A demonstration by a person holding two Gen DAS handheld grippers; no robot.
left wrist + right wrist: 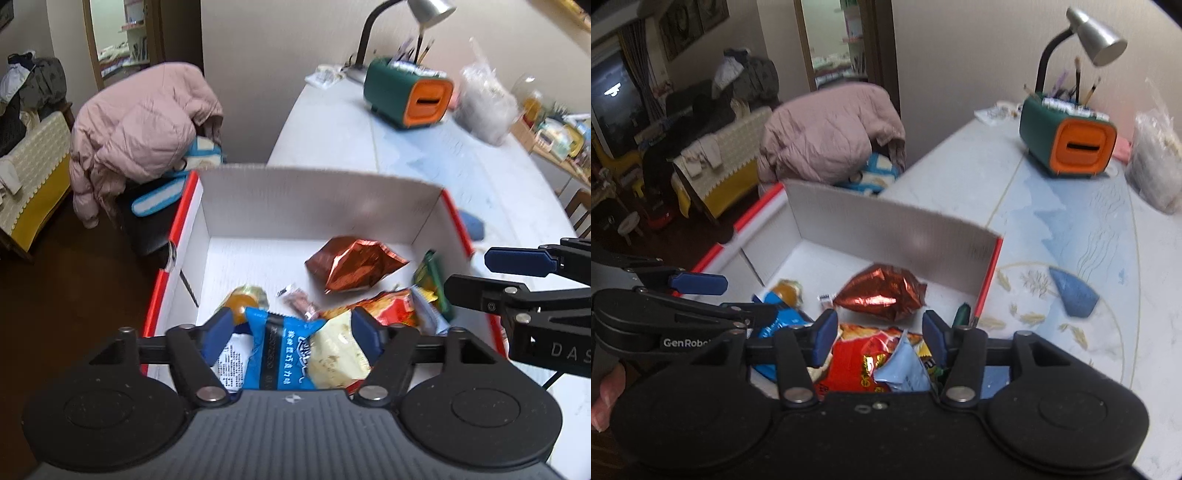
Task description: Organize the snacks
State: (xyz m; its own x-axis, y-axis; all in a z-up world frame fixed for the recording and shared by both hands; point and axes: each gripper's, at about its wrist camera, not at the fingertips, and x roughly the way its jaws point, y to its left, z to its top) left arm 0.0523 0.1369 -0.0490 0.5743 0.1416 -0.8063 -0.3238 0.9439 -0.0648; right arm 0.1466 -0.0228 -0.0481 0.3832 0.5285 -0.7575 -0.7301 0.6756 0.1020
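Snacks [354,264] in box [317,192], beneath both spread grippers

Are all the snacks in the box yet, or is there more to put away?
Several snacks already lie in the box: a shiny red bag, a blue and yellow packet and an orange bag. Both the left hand-held gripper and right hand-held gripper hang open above them, holding nothing. No loose snacks show on the table.

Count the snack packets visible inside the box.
7 visible: copper foil bag mid-box, small wrapper, orange-topped packet left, blue-and-cream bag nearest, red bag, pale blue packet, green packet by right wall. More may be hidden.
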